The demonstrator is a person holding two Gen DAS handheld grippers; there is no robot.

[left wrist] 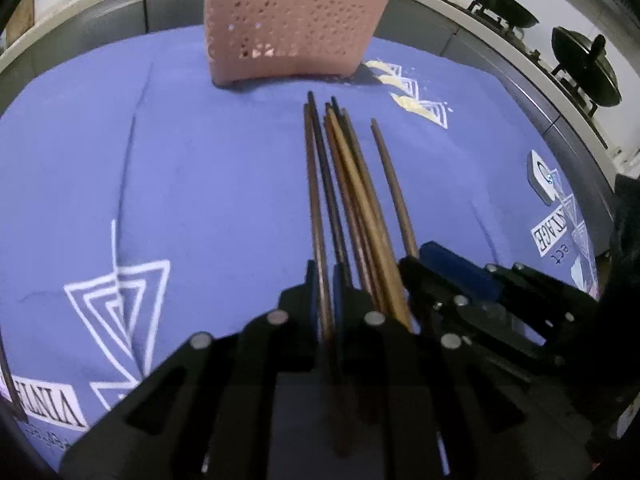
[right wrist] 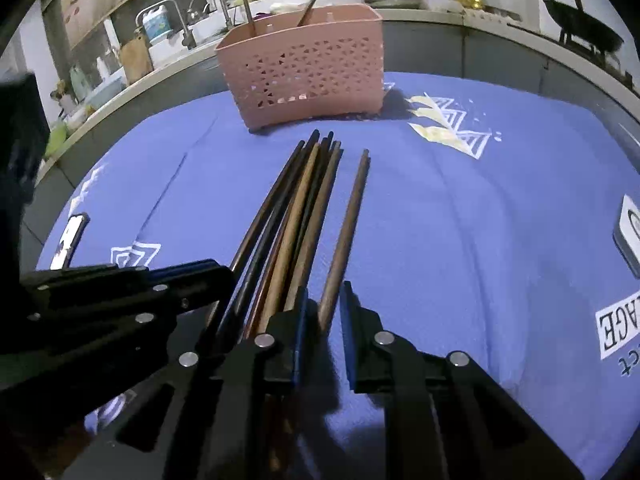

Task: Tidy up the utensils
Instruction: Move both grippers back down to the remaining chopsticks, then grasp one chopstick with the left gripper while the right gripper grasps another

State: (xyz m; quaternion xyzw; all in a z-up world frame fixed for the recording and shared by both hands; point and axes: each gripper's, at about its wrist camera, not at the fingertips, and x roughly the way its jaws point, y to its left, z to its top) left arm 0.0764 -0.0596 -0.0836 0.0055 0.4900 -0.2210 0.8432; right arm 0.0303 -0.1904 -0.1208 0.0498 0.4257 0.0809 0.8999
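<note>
**Both grippers at the near ends of the chopsticks, pink holder waiting behind**

A blue-violet cloth (left wrist: 200, 168) with white triangle prints covers the table and fills most of both views. At its far edge stands the pink perforated holder (right wrist: 312, 76), upright, with two sticks (right wrist: 310, 8) already leaning inside it. Kitchen counters run behind, with dark woks (left wrist: 500, 4) on burners to the right.

In front of the holder, lying on the cloth with their tips pointing towards it, is a bundle of chopsticks (right wrist: 296, 208), brown and near-black, packed side by side. One brown single chopstick (right wrist: 348, 224) lies just to the right of the bundle, apart from it along most of its length.

The left gripper (left wrist: 326, 280) is clenched on one brown chopstick (left wrist: 316, 208) at the left edge of the bundle; its blue-lined fingers press on the stick from both sides. The right gripper (right wrist: 324, 300) straddles the near end of the single chopstick; a gap shows between that stick and the right finger, so whether it is truly pinched cannot be told.

A small white device (left wrist: 542, 176) lies near the cloth's right edge, and a phone (right wrist: 70, 240) rests at the left edge.
</note>
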